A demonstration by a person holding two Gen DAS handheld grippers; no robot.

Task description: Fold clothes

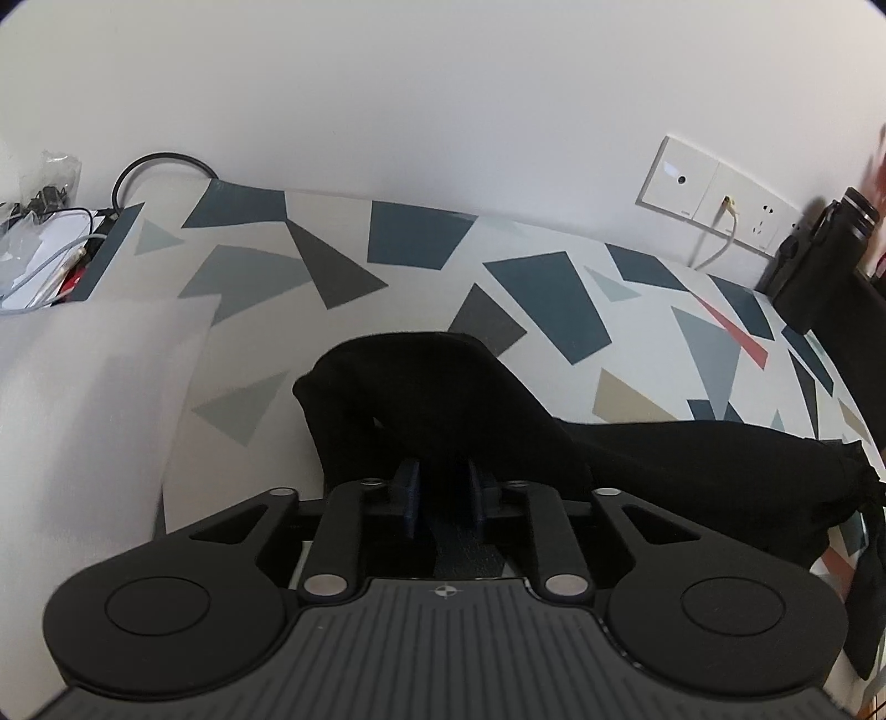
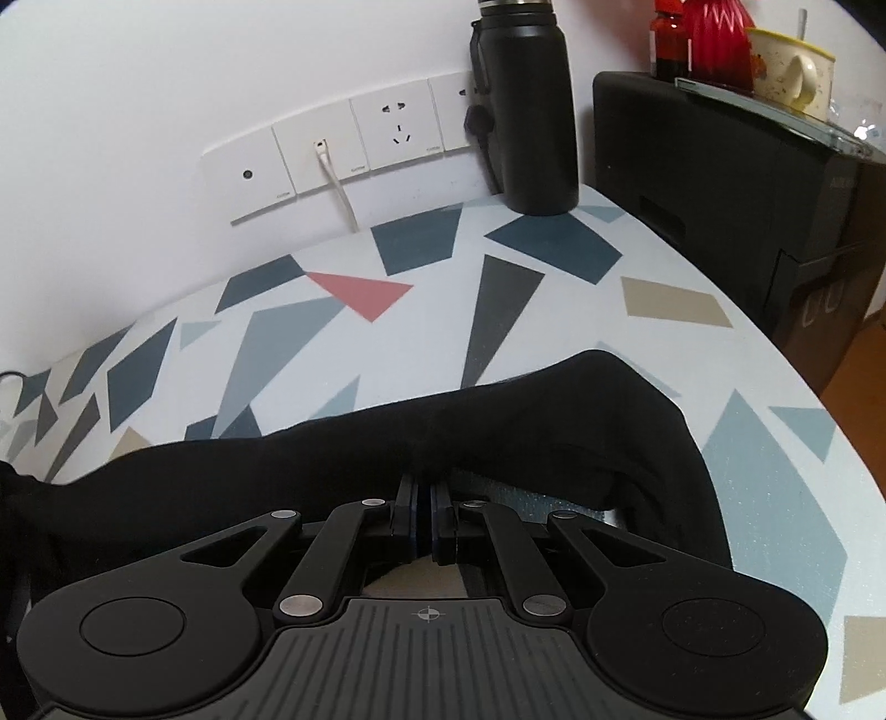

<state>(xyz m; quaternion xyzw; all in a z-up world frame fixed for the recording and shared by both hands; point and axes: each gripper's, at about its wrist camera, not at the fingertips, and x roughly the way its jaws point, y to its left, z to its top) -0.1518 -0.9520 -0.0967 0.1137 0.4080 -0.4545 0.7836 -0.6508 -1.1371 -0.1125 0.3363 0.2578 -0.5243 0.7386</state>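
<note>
Black garment [image 1: 637, 459] stretched in a long band across the table [image 1: 421, 288], over a cloth of grey, blue, red and beige shapes; one end raised and bunched at the left gripper [image 1: 443, 487], the other end raised at the right gripper [image 2: 425, 501]; middle part low, close to the table or on it, hard to tell which.

Left gripper: blue pads [image 1: 408, 490] a little apart, black fabric between them and draped over both, so clamped on the garment; fold of cloth rising in a hump just beyond the fingers. At the far right of this view, knotted or gathered end of the fabric hanging past the table edge.

Right gripper: pads [image 2: 411, 515] almost touching, thin edge of the garment pinched between; fabric curving away to the right and down around the fingers.

Behind, against the white wall: row of wall sockets [image 2: 354, 152] with a pale cable [image 2: 340, 191] plugged in; black bottle [image 2: 526, 105] upright on the table, just beside the sockets; black cabinet [image 2: 736, 183] to the right, bearing a red ribbed vase [image 2: 714, 39] and a speckled mug [image 2: 789, 66].

In the left view, sheet of pale paper [image 1: 94, 399] on the left part of the table; farther left, tangle of wires [image 1: 50, 238] and a black looped cable [image 1: 155, 166] near the wall.
</note>
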